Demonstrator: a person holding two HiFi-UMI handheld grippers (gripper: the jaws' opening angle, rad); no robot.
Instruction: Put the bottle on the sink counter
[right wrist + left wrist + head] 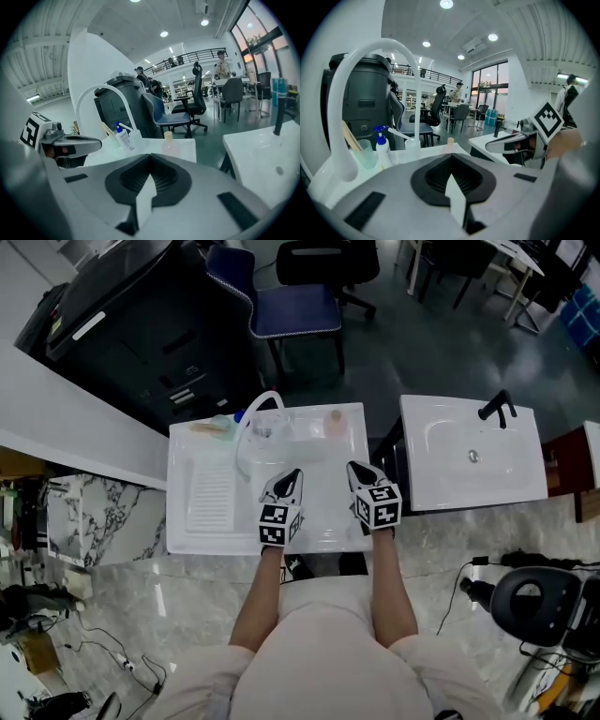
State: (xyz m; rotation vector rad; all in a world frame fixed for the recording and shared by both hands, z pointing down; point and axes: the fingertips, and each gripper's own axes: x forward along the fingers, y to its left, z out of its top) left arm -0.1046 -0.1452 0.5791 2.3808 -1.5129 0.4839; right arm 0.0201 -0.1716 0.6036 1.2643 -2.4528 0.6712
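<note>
I hold my left gripper [289, 480] and my right gripper [361, 474] side by side, a little apart, over the basin of the white sink bench [187, 535], both aimed toward its back edge. The fingers [403, 192] of the left are pressed together with nothing between them. The right's fingers [93, 197] are likewise closed and empty. The bottle [335, 420], clear and pinkish with a tan cap, stands upright on the bench's back right corner, ahead of both grippers and touched by neither. On the back left corner stand a spray bottle [123, 136] with a blue head and a pale green cup [365, 153], beside the arched white tap [246, 432]. To my right stands a second white basin [422, 493] with a black tap [497, 409].
</note>
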